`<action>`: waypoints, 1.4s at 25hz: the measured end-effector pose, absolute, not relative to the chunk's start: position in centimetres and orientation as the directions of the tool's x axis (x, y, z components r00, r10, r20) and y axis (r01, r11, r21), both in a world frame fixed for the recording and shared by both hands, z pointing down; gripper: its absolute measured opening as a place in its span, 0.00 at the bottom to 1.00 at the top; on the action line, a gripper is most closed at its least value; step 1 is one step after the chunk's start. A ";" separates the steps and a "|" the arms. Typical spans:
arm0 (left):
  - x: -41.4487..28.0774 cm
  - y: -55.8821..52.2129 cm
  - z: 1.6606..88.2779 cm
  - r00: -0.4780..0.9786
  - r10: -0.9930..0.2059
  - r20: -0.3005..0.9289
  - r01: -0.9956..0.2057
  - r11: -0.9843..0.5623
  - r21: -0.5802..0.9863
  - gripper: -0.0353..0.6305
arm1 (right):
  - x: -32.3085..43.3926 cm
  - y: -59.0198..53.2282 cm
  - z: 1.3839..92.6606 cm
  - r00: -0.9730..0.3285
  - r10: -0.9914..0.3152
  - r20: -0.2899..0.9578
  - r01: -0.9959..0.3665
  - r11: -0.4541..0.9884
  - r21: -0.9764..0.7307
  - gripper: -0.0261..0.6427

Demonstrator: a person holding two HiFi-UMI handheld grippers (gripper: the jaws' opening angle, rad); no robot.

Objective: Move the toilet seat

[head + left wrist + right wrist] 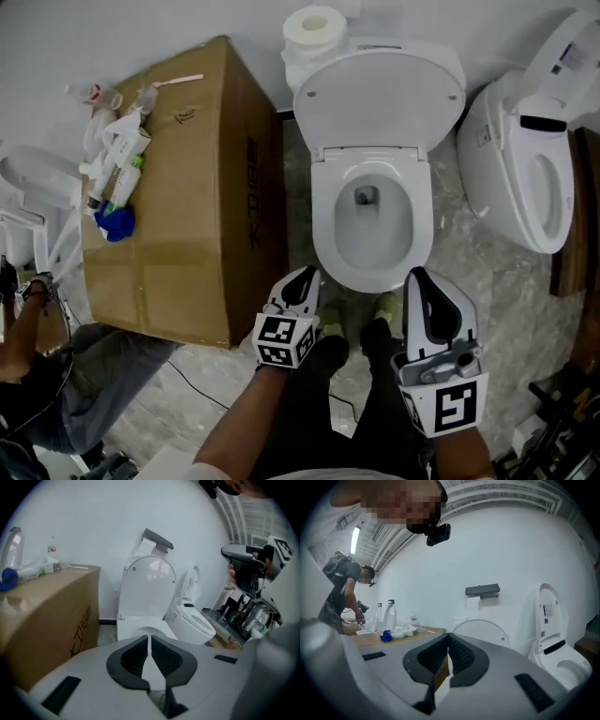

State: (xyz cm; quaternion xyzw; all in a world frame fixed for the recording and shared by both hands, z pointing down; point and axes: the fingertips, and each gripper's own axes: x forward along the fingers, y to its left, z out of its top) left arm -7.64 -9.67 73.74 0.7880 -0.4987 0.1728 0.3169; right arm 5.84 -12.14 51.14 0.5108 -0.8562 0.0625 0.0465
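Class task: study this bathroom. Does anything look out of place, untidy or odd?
Yes. A large cardboard box stands close beside the toilet, with tubes and bottles heaped untidily near one corner of its top. A second toilet crowds in on the other side, lid up. That is odd for a bathroom.

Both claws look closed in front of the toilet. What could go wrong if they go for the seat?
The left gripper and right gripper both have their jaws together; unopened, they'd likely skid off the glossy seat. The cardboard box stands close beside the seat, so the left gripper might bump it.
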 end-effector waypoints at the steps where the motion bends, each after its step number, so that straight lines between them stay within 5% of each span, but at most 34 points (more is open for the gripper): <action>1: -7.8 -9.5 75.8 0.443 -0.663 0.604 -0.895 -0.282 0.347 0.07 | 5.7 -12.2 52.2 -0.475 -0.867 0.148 -0.880 0.471 -0.061 0.06; 7: -8.6 -8.9 85.8 0.464 -0.584 0.666 -0.858 -0.111 0.501 0.19 | 4.7 -12.4 57.7 -0.493 -0.853 0.171 -0.870 0.488 -0.076 0.06; 20: -9.3 -8.1 96.6 0.511 -0.542 0.667 -0.728 0.141 0.671 0.27 | 3.4 -13.6 63.2 -0.491 -0.846 0.209 -0.871 0.476 -0.121 0.06; 35: -6.6 -7.3 98.0 0.575 -0.493 0.653 -0.690 0.136 0.711 0.26 | 5.1 -12.8 64.5 -0.461 -0.850 0.256 -0.887 0.451 -0.097 0.06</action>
